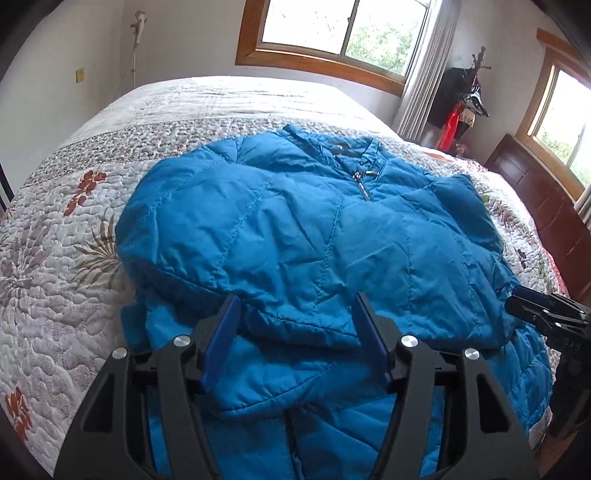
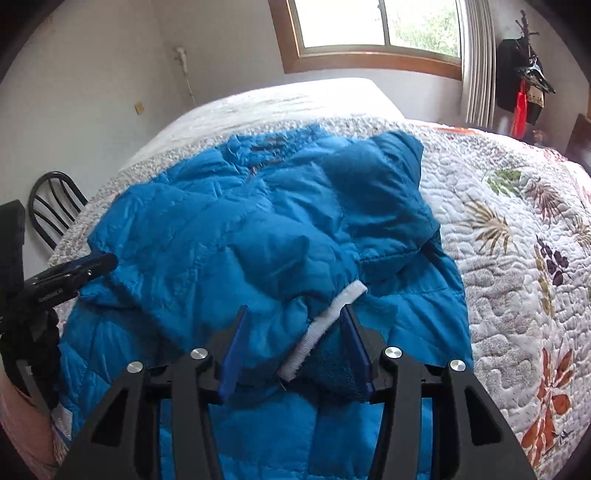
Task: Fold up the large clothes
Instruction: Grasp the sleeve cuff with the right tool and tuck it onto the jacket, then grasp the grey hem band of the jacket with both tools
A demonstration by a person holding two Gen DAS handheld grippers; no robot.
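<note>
A blue quilted puffer jacket lies front up on the bed, zipper near the collar, both sleeves folded in over the body. It also shows in the right wrist view. My left gripper is open, its jaws wide apart just above the jacket's folded left part near the hem. My right gripper is open over a sleeve cuff with a white strip that lies between its jaws. The right gripper also shows at the right edge of the left wrist view.
The bed has a quilted floral bedspread. A dark wooden headboard stands at the right. A black chair stands beside the bed. Windows and a coat rack are at the far wall.
</note>
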